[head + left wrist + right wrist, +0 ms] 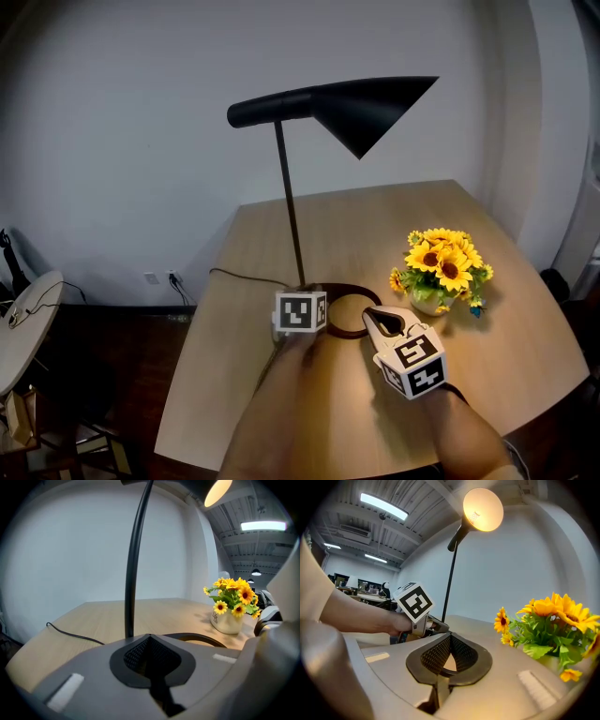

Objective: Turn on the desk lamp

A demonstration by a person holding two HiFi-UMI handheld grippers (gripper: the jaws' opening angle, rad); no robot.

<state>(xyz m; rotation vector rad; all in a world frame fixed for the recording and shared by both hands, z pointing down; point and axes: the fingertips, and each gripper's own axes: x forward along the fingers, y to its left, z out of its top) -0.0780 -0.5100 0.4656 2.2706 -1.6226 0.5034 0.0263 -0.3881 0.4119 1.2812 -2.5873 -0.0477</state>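
Observation:
The black desk lamp stands on the wooden table (525, 347), with its cone shade (366, 108) high on a thin stem (289, 202) over a ring base (349, 330). The lamp is lit: its shade (483, 509) glows and warm light falls on the table. My left gripper (309, 298) is shut on nothing and sits at the foot of the stem (133, 559). Just to the right, my right gripper (368, 314) is shut and empty, its tips at the ring's edge. From the right gripper view, the left gripper (433, 626) shows beside the stem (451, 583).
A white pot of sunflowers (441, 267) stands right of the ring base, close to my right gripper. The lamp's cable (244, 277) runs left across the table. A round white side table (28, 323) stands on the dark floor at the far left.

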